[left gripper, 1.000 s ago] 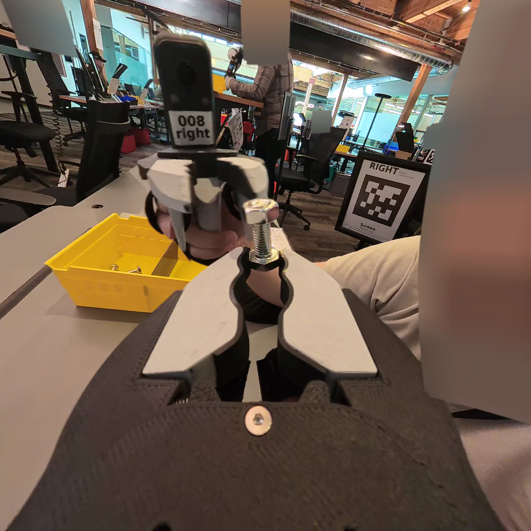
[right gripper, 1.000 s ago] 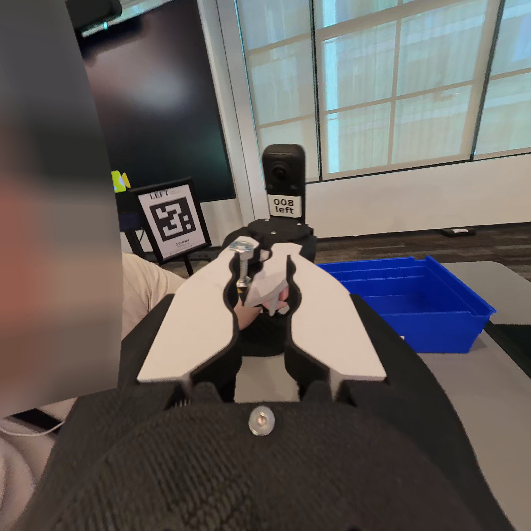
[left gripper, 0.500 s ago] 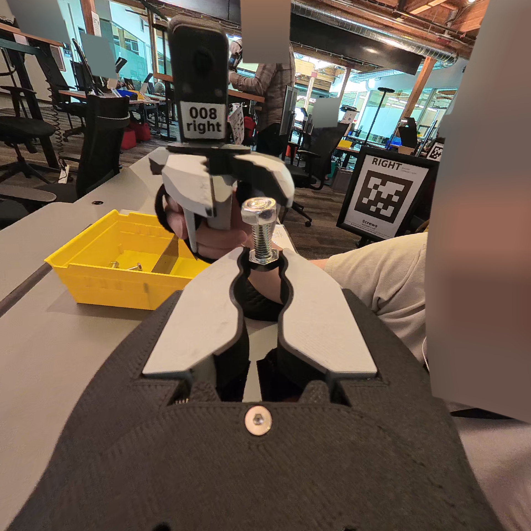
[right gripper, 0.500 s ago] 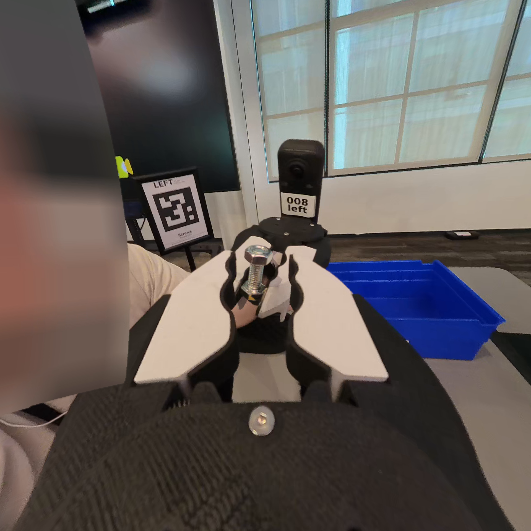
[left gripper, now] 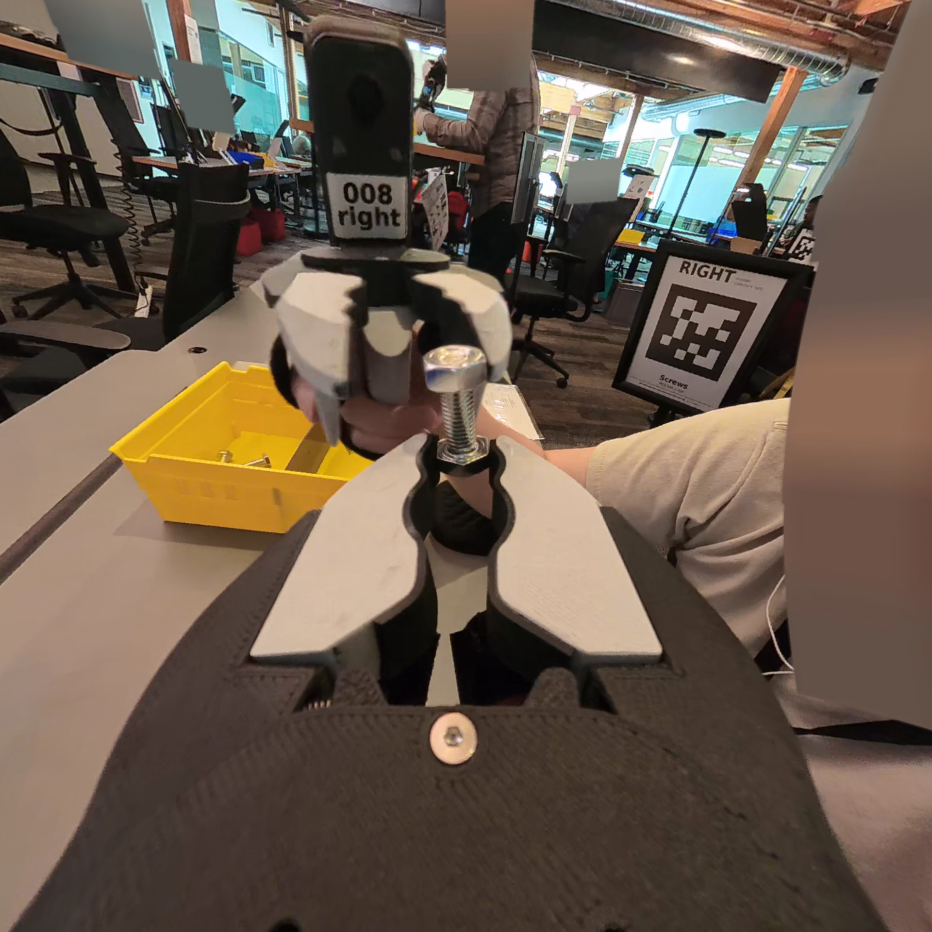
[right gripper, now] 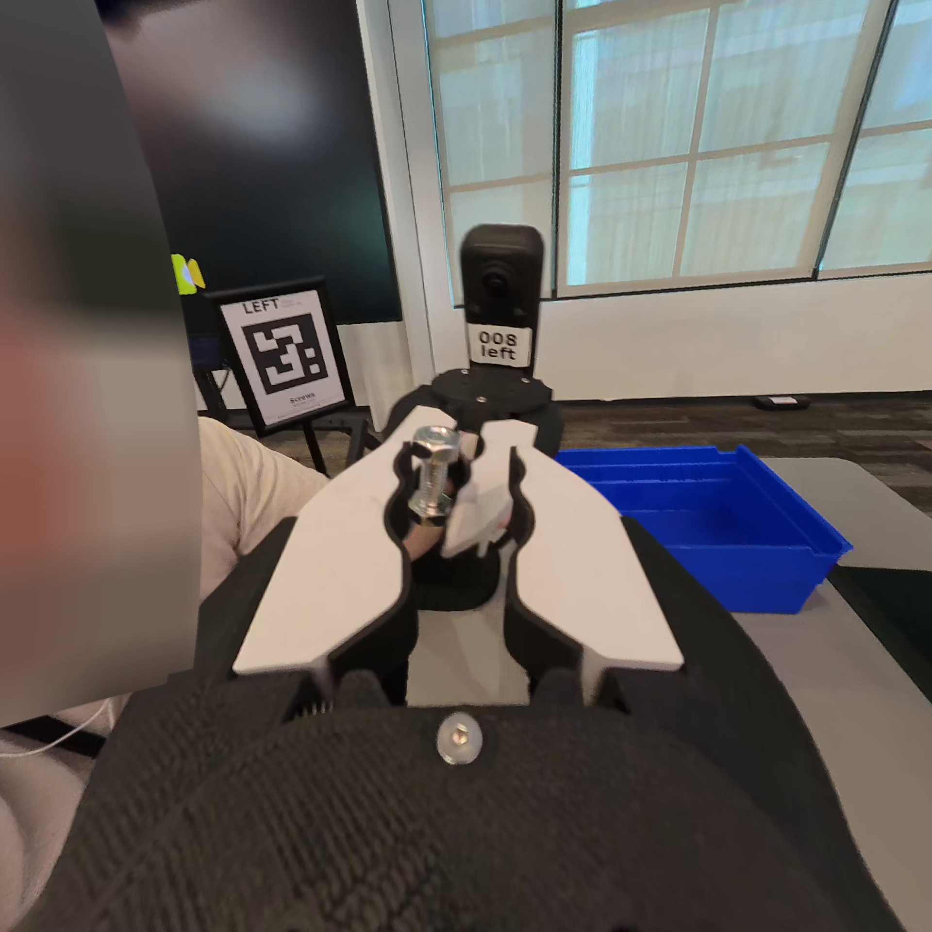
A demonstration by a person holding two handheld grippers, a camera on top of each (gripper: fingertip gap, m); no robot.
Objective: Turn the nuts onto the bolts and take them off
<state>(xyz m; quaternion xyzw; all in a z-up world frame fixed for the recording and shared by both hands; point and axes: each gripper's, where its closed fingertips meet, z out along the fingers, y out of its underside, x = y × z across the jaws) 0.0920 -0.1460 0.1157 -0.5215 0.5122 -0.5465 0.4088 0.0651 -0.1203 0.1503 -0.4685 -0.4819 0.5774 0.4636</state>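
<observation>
A silver bolt [left gripper: 456,413] stands upright with its hex head on top. A nut [left gripper: 461,450] sits low on its thread. My left gripper [left gripper: 461,446] is shut on the nut and holds it above the grey table [left gripper: 126,630]. My right gripper [left gripper: 388,353] faces it, just behind the bolt head. In the right wrist view the bolt [right gripper: 432,479] lies in the notch of my right gripper [right gripper: 469,433], its head against the left fingertip [right gripper: 428,421]. The jaws stand a little apart and do not clamp it.
A yellow bin [left gripper: 201,484] holding a few bolts [left gripper: 242,459] stands on the table at the left. A blue bin [right gripper: 731,570] stands on the other side. Framed marker signs [left gripper: 701,328] [right gripper: 287,353] stand beyond the table. A beige sleeve [left gripper: 681,504] is close by on the right. My hands' fingertips stand some 4 cm from each other.
My right gripper has rolled from tilted to upright and come closer to the bolt head. My left gripper has kept the nut and bolt still.
</observation>
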